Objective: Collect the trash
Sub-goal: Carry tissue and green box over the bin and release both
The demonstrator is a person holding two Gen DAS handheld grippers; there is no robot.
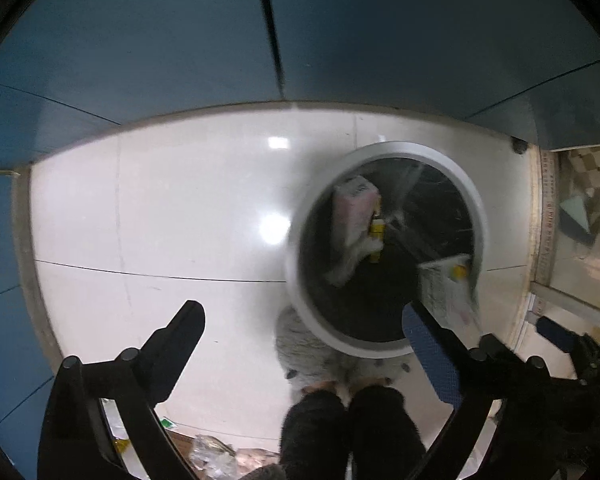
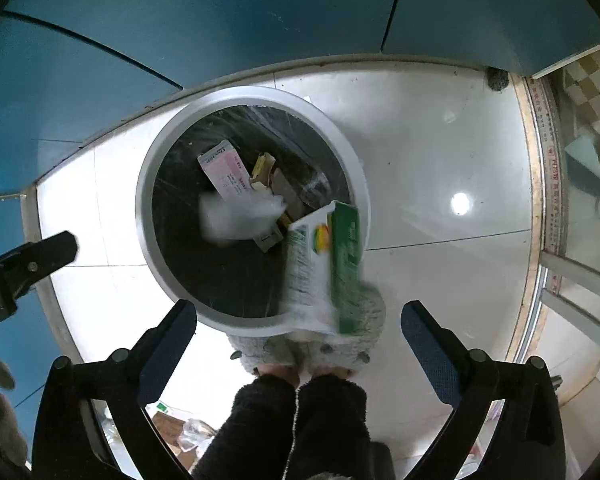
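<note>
Below, both the left gripper (image 1: 304, 344) and right gripper (image 2: 300, 344) gape empty over the bin (image 2: 160, 152), a blurred carton (image 2: 328, 264) at its five o'clock rim.

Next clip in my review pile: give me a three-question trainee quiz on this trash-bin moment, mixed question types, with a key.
1. True or false: the right tool is clamped on the green-and-white carton.
2. Multiple choice: the pink-and-white box lies A) on the floor, B) inside the bin, C) in the left tool.
3. Short answer: what colour is the wall behind the bin?

Key: 1 false, both tools are open and the blurred carton is loose at the bin's rim; 2 B; 3 blue.
</note>
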